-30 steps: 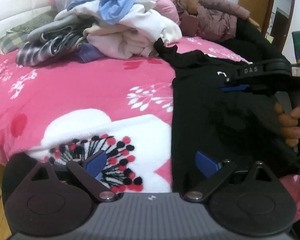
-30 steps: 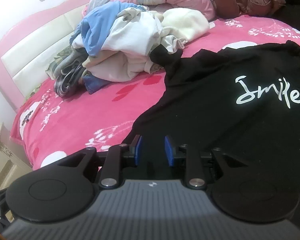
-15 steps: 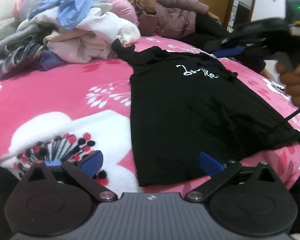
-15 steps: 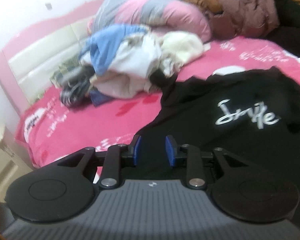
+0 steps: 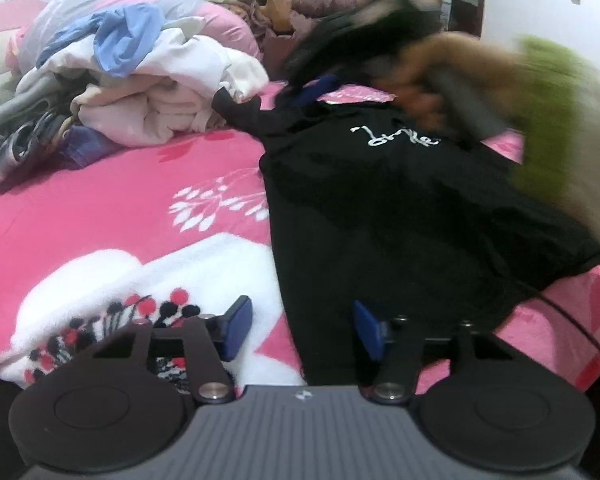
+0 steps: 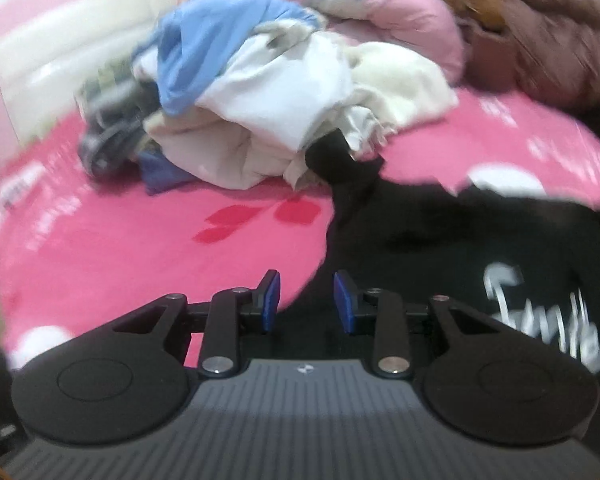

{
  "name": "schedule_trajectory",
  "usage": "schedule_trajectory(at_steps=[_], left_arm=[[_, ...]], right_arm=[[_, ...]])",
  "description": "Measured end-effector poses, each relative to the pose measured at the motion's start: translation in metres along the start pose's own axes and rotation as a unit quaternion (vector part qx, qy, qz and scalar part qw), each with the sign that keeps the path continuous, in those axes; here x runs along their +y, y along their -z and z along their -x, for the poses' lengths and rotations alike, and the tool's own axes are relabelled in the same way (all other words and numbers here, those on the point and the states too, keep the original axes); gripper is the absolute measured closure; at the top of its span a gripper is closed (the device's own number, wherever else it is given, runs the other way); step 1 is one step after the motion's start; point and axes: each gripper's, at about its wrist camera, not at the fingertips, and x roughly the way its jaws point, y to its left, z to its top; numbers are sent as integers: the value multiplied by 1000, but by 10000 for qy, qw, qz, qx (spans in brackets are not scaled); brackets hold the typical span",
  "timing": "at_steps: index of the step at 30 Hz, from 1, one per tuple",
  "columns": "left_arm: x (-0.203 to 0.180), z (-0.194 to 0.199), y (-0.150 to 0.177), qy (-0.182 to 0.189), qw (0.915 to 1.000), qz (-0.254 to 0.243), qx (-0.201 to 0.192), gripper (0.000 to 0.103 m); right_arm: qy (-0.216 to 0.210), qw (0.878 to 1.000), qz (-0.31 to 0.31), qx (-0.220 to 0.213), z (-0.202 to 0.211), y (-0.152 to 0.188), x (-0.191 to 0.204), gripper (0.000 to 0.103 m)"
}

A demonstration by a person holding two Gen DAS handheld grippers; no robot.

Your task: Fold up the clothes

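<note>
A black T-shirt (image 5: 380, 216) with white script lies flat, front up, on the pink bedspread (image 5: 120, 200). My left gripper (image 5: 302, 330) is open at the shirt's near left hem. Its right pad is over black cloth and its left pad over the white patch of the spread. My right gripper (image 5: 316, 90) shows blurred at the shirt's far end, near the collar, held by a hand (image 5: 428, 80) in a green sleeve. In the right wrist view that gripper (image 6: 307, 302) is open with nothing between its pads, above the T-shirt (image 6: 440, 248) at its left shoulder edge.
A heap of unfolded clothes (image 5: 140, 92) (image 6: 268, 100) lies on the bed's far left, touching the shirt's left sleeve. Behind it are a pink duvet (image 6: 380, 4) and a brown jacket (image 6: 548, 40). A padded headboard (image 6: 60, 56) is at left. A black cable (image 5: 572, 320) crosses the near right.
My right gripper has swung forward over the shirt toward its collar, fast enough to blur. My left gripper's fingers have come closer together at the hem.
</note>
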Motion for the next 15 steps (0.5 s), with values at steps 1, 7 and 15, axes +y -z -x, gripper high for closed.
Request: schedule_trajectory(at_steps=[1,7,15], left_arm=[[2,0,1,60,10000,30,2,62],[13,1,5,416,9989,209,15,83],[28,1,10,871,9953,428,39,91]], right_arm=[[86,9998,159,67,-17,-8,3,74],[625,9954,559,457,-105,-38,9,75],[379,9989,-239,99,-116,-56,-21,100]])
